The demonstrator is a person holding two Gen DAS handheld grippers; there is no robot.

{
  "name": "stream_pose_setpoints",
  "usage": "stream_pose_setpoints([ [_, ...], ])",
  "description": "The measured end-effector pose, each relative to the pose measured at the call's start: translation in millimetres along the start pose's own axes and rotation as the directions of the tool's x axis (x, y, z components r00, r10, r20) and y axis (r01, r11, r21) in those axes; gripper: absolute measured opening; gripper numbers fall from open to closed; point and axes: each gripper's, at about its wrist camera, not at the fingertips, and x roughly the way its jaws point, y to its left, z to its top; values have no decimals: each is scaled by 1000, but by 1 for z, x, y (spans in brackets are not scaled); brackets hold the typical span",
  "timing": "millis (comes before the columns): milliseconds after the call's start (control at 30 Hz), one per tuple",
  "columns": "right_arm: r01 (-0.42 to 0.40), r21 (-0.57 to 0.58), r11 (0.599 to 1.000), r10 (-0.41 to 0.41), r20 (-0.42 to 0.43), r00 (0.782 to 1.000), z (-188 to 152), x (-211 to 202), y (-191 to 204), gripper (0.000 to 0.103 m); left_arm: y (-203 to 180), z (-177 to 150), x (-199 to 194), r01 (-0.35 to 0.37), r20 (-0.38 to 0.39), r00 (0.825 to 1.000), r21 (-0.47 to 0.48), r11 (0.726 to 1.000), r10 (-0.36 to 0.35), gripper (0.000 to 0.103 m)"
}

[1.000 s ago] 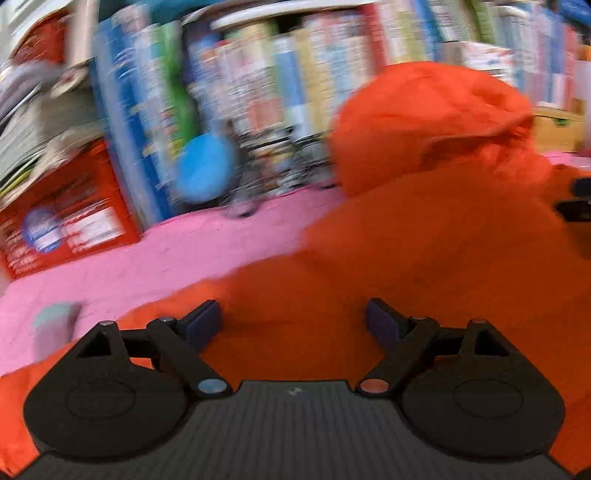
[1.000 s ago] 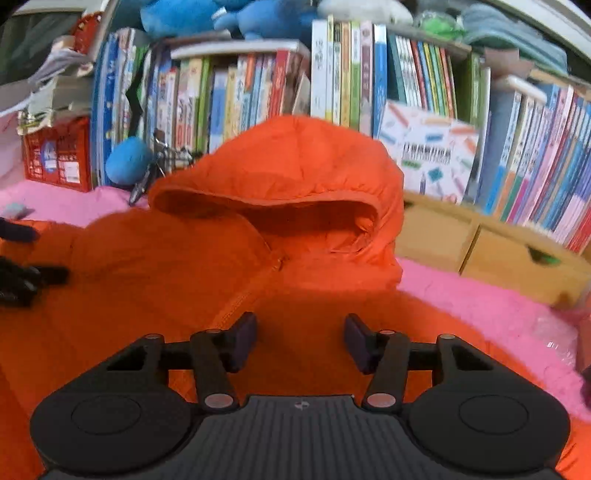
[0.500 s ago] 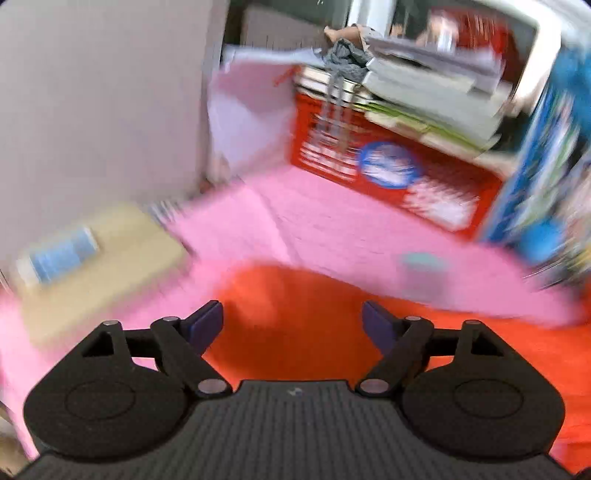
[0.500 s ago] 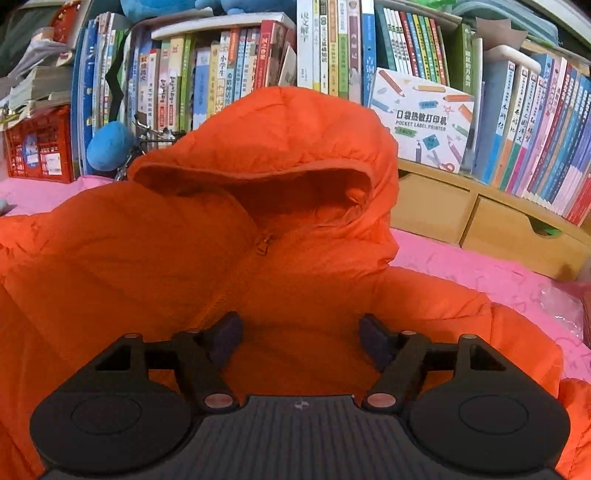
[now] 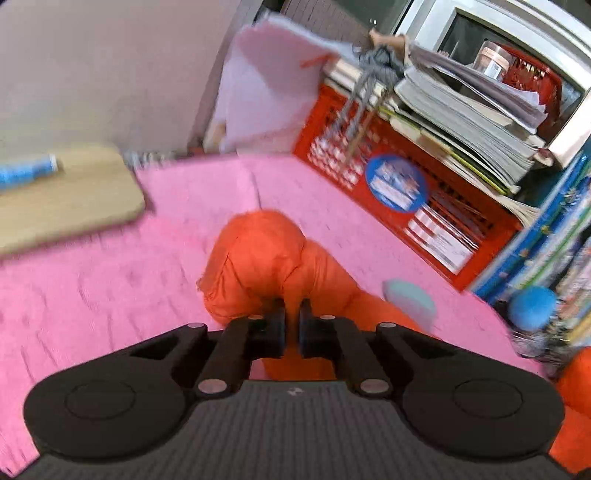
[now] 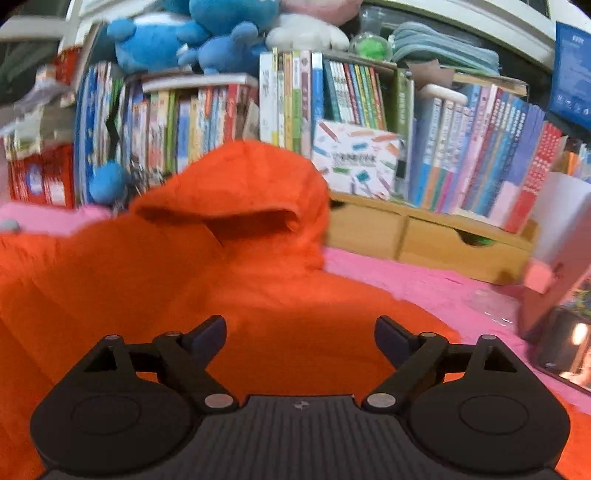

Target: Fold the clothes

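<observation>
**Left fingers pinch a sleeve as an orange jacket lies spread on pink cover**

An orange hooded jacket [image 6: 229, 280] lies spread front-up on a pink cover [image 5: 110, 280], its hood [image 6: 236, 184] raised toward a packed row of books [image 6: 351, 96]. In the left wrist view, the left gripper [image 5: 291, 325] has just snapped closed; its fingers [image 5: 275, 328] press together on a bunched fold of the jacket's sleeve [image 5: 258, 258], which runs away from the gripper across the cover and ends in a rumpled cuff. Just right of the sleeve sits a small pale-green object [image 5: 408, 299], too blurred to identify. A red crate [image 5: 417, 195] stands at the cover's far edge under a leaning stack of papers [image 5: 461, 110]; a wooden board [image 5: 62, 195] lies at the left.

In the right wrist view, the right gripper [image 6: 299, 336] hovers low over the jacket's body, its fingers [image 6: 208, 334] set wide apart after just opening. Nothing is caught between them; orange fabric shows below the gap, and whether the tips touch it cannot be told. Blue plush toys [image 6: 177, 33] sit on top of the books, and a wooden drawer unit [image 6: 424, 240] stands beneath the shelf at the right, behind the cover.
</observation>
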Motion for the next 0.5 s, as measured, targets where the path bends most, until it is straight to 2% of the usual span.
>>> stream_pose_setpoints([
  [100,26,25,999,-25,-43,999,-6,9,-2,89,-3,19,0,-70,98,993,74,995,63,4],
  [167,17,55,998,-14,-58,998,-5,19,2,89,1,33,1,-160,177,974,109,981,140,0],
  [233,5,70,998,0,-68,998,0,28,12,89,8,49,5,-245,238,948,127,961,210,0],
  [267,-6,65,998,10,-66,998,3,32,21,89,12,53,4,-238,229,952,131,963,204,0],
  [367,-52,48,998,56,-81,995,13,46,52,89,21,58,-2,-165,175,975,144,976,139,1],
  [400,-59,34,998,61,-86,994,14,50,62,89,20,54,-9,-101,149,986,165,981,77,4],
  [433,-51,13,999,52,-85,995,15,52,69,90,19,45,-17,-9,102,995,171,985,-9,9],
  [467,-43,-9,999,42,-85,996,15,54,76,90,18,35,-26,89,47,994,164,982,-98,22],
  [500,-36,-29,999,33,-84,996,16,56,82,90,19,24,-33,175,-8,984,139,975,-176,40],
])
